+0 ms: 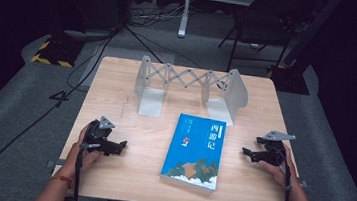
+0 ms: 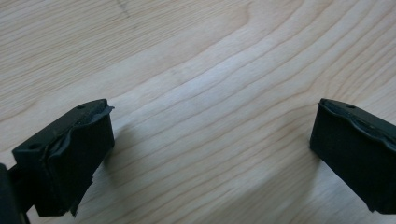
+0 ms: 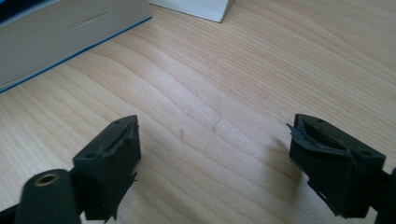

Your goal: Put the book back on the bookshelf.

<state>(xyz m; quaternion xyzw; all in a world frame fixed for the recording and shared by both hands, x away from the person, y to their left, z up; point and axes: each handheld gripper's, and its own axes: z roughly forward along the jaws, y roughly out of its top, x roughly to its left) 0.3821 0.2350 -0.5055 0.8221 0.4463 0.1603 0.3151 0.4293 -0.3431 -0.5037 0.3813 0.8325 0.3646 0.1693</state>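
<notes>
While both grippers' jaws gape empty, one blue book [image 1: 193, 151], one metal bookend rack [image 1: 190, 89]

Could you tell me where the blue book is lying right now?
In the high view, the blue book lies flat mid-table, just in front of the metal bookend rack.

The book [image 1: 194, 151] lies flat on the tabletop [image 1: 118, 84], a little right of the middle and nearer to the front edge. Behind it, toward the far edge, stands the expandable book rack [image 1: 188, 87], its right foot plate just beside the far right corner of the book. The left gripper [image 1: 120, 147] rests near the front left corner, well apart from the book. The right gripper [image 1: 246, 152] rests near the right edge, close to the book.
</notes>
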